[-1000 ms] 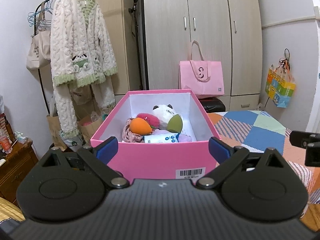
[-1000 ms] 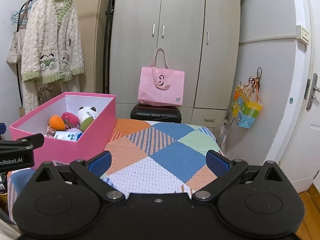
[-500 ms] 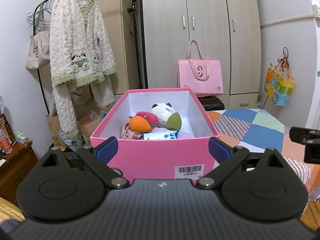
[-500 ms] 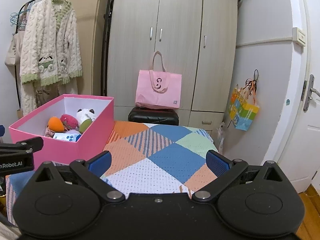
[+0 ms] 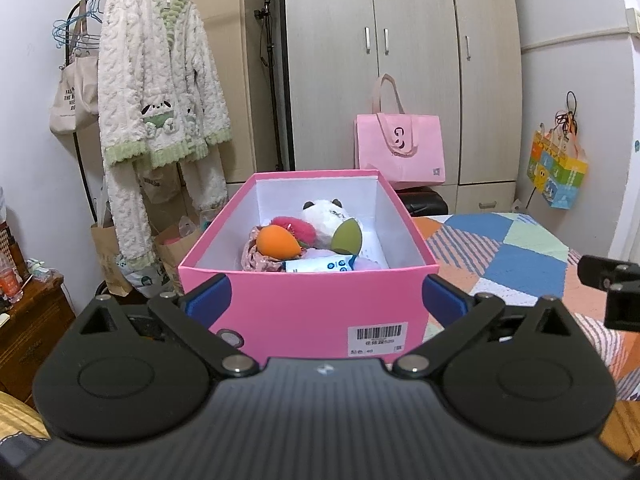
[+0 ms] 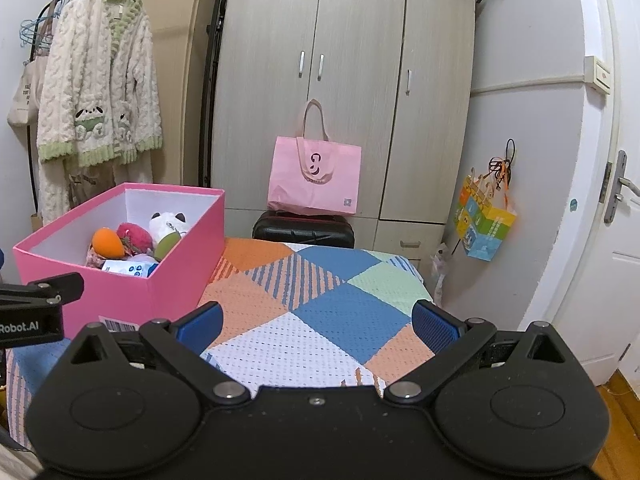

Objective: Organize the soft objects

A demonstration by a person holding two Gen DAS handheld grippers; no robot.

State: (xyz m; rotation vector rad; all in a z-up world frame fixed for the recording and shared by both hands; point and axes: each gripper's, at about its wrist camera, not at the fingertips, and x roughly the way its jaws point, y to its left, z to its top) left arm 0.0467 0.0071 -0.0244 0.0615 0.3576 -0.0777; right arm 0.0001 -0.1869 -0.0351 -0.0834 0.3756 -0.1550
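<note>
A pink box [image 5: 316,312] stands on the patchwork blanket [image 6: 320,304]. It holds an orange sponge [image 5: 277,243], a green sponge [image 5: 346,236], a panda plush [image 5: 326,216], a red fluffy item [image 5: 291,225], a floral fabric piece [image 5: 256,260] and a white-blue pack [image 5: 320,266]. My left gripper [image 5: 326,300] is open and empty, just in front of the box's near wall. My right gripper [image 6: 316,320] is open and empty above the blanket, to the right of the box [image 6: 120,280].
A wardrobe [image 6: 340,80] with a pink tote bag [image 6: 314,176] on a black case [image 6: 304,232] stands behind the bed. A fluffy robe [image 5: 156,100] hangs on a rack at left. A wooden nightstand [image 5: 28,320] is at far left. A door [image 6: 616,240] is at right.
Both views have drifted slightly; the box sits a little lower and nearer in the left wrist view. Both grippers stay open and empty.
</note>
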